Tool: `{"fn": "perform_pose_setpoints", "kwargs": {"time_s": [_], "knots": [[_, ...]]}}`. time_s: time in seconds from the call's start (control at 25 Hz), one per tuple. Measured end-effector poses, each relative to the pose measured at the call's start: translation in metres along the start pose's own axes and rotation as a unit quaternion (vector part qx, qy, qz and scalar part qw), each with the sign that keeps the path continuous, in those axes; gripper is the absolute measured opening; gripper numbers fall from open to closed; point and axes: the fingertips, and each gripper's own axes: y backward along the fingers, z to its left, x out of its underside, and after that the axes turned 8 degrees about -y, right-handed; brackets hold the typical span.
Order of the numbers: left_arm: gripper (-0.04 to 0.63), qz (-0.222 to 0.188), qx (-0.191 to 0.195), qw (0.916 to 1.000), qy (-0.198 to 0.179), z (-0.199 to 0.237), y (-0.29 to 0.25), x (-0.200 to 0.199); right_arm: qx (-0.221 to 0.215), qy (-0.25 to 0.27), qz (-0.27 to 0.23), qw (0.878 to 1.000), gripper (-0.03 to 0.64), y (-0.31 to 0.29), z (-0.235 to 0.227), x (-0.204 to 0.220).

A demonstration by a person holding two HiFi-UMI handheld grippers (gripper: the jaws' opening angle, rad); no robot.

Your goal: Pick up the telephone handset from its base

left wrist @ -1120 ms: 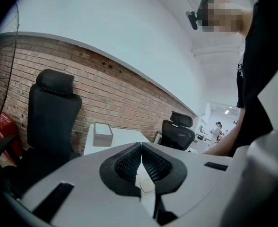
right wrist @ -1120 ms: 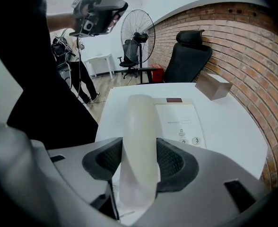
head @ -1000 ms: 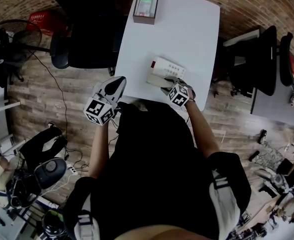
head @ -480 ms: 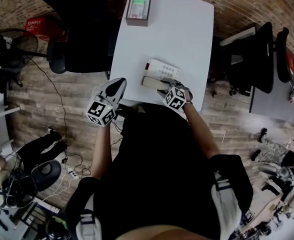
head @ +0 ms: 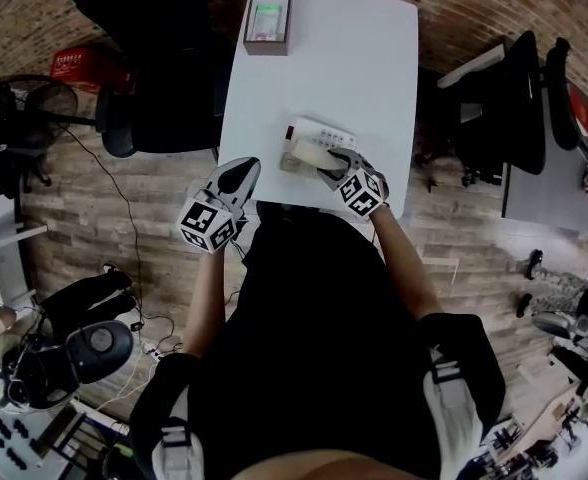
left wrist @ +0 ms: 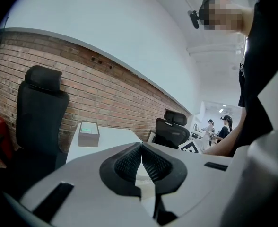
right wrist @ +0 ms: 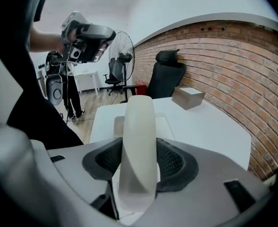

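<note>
Two tongs are showing here, one in each of the person's hands. The right tongs are sitting just below the middle of the head view, and they're gripping the cream handset across its middle. In the right gripper view the black ribbed pads are pressing on both sides of the handset, which is standing up between them and filling the centre of the frame. The base is lying on the white desk, and the handset is overlapping its lower left edge. I can't tell whether it's touching. The base is also peeking out behind the handset in the right gripper view.

The left tongs are hovering at the desk's lower left edge, well apart from the phone. They're closed with nothing in them, pads meeting in the left gripper view.

A small box is sitting at the top of the desk, and a black office chair is standing to its left.
</note>
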Motion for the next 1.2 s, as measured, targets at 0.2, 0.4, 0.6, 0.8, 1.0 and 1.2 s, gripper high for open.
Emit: {"fn": "perform_pose_setpoints", "kwargs": {"time_s": [0.2, 0.4, 0.6, 0.8, 1.0, 1.2], "knots": [[0.020, 0.005, 0.014, 0.9999, -0.008, -0.007, 0.002, -0.002, 0.013, -0.063, -0.055, 0.996, 0.206, 0.018, -0.012, -0.015], [0.020, 0.008, 0.031, 0.9993, -0.018, -0.006, -0.001, -0.005, 0.028, -0.097, -0.082, 0.992, 0.206, 0.035, -0.019, -0.025], [0.020, -0.003, 0.053, 0.9981, -0.030, -0.005, -0.006, -0.013, 0.037, -0.135, -0.112, 0.984, 0.206, 0.045, -0.023, -0.033], [0.020, -0.005, 0.077, 0.9963, -0.040, -0.004, -0.011, -0.016, 0.057, -0.159, -0.137, 0.976, 0.206, 0.060, -0.029, -0.041], [0.020, -0.009, 0.096, 0.9942, -0.048, 0.001, -0.014, -0.022, 0.069, -0.175, -0.159, 0.969, 0.209, 0.074, -0.034, -0.049], [0.020, -0.013, 0.107, 0.9931, -0.047, 0.013, -0.007, -0.026, 0.082, -0.181, -0.172, 0.965, 0.209, 0.080, -0.029, -0.065]]}}
